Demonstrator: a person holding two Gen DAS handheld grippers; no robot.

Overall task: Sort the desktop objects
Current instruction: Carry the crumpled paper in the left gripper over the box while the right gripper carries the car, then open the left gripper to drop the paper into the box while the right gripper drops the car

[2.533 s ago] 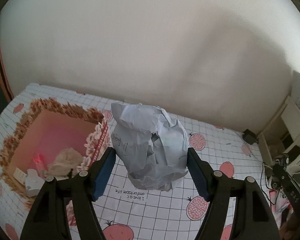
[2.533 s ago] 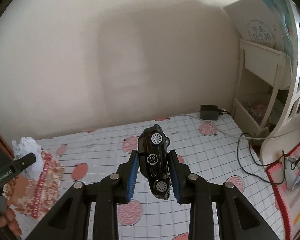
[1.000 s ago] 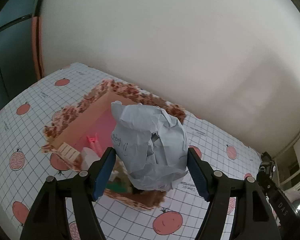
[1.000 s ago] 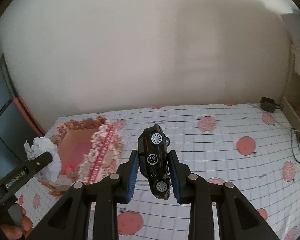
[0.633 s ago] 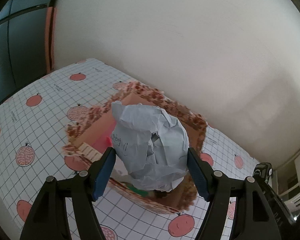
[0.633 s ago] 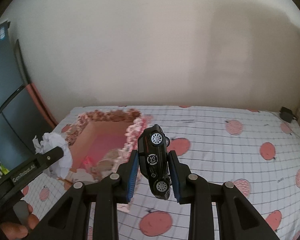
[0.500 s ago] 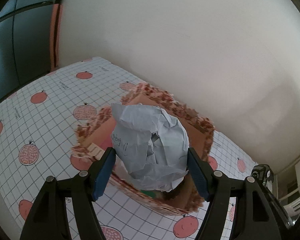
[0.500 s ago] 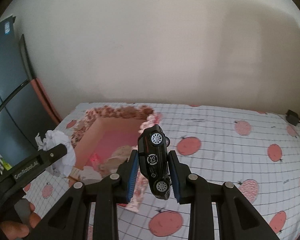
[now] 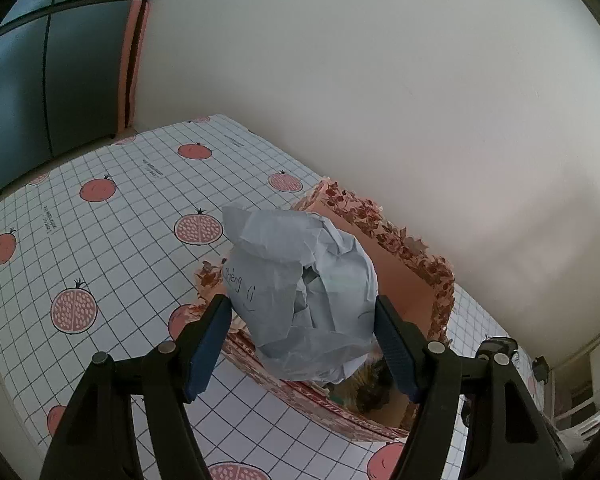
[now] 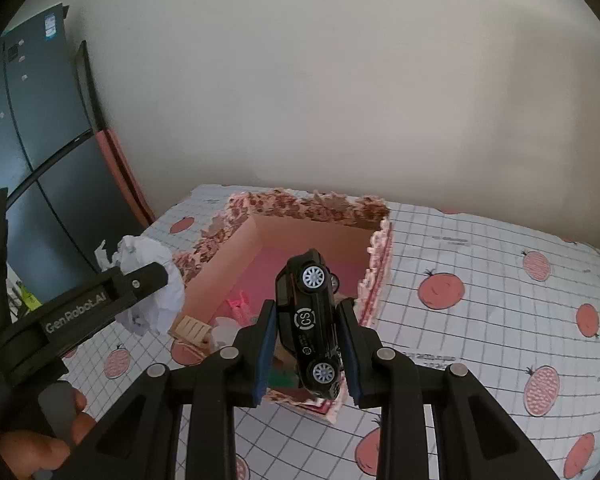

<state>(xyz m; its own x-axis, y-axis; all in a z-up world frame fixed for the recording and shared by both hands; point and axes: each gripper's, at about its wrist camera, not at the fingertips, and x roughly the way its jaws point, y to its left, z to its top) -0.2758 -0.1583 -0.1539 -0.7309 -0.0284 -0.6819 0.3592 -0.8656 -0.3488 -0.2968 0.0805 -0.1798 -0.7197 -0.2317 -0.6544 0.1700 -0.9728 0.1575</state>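
Both tongs are loaded and raised near one landmark, the open cardboard box with a floral-patterned rim and pink floor (image 10: 320, 236), which stands on the white grid-patterned tablecloth printed with red fruit (image 10: 480, 264).

Farthest left of the box, the left gripper (image 9: 302, 330) is clenched on a crumpled ball of white paper with handwriting (image 9: 300, 292), its blue pads pressed into the two sides of the wad. From the right wrist view the paper (image 10: 150, 280) hangs just outside the box's left wall, not yet over the opening. Held high like this, it can probably clear the ragged rim before being let go.

Over the box's near edge, the right gripper (image 10: 306, 344) grasps a black toy car with silver wheels and a round "CS" mark (image 10: 310, 324). The car is pinched across its body, turned on its side with its nose pointing up and away. The pose looks like a carry for dropping rather than careful placing.

Inside the box, toward its near left corner, lie a small pink item (image 10: 238, 304), a slatted wooden piece (image 10: 192, 328) and some whitish scraps; what they are is too small to tell. Apparently the box is the collecting bin for both held objects.
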